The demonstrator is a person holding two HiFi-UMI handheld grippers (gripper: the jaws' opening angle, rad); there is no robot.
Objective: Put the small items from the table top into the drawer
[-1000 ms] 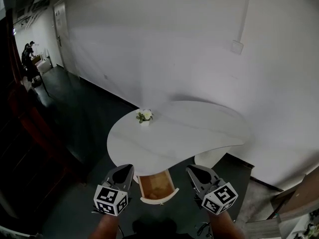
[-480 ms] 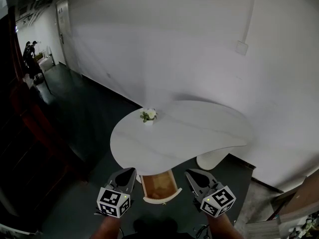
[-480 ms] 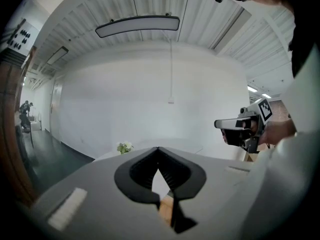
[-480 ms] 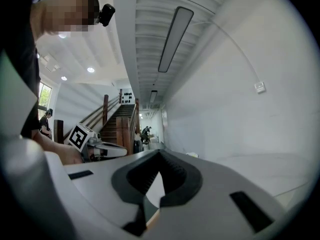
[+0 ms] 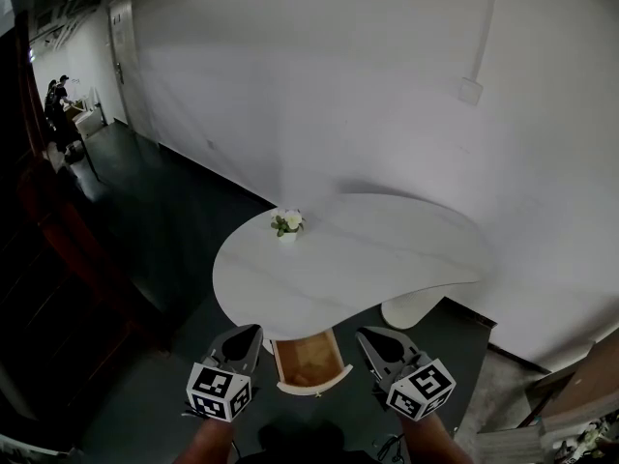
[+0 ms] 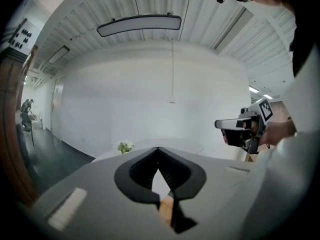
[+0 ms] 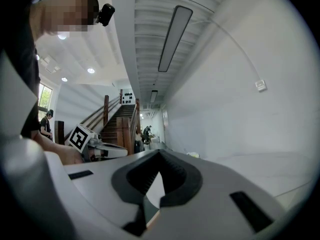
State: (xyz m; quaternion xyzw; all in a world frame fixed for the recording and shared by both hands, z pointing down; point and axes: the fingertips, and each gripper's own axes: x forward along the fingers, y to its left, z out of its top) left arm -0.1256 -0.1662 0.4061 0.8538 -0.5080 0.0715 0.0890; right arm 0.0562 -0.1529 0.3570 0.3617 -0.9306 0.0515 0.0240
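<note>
Left gripper (image 5: 250,334) and right gripper (image 5: 368,337) closed, empty
Drawer (image 5: 308,361) juts lengthwise from under table (image 5: 387,259) toward the person; stairs (image 7: 112,118) appear only in right gripper view.

White wall (image 5: 338,85) w/ door (image 5: 121,56) at far left; dark floor (image 5: 164,201) is seen. Strip light (image 6: 139,25) is mounted on ribbed ceiling (image 6: 90,14); wooden stairs (image 7: 112,116) in bkgd.

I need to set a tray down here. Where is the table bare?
Nearly the whole table top is bare, from the flower pot at its left rim to the right lobe. Tightest: the drawer, flanked by the left gripper and right gripper.
</note>
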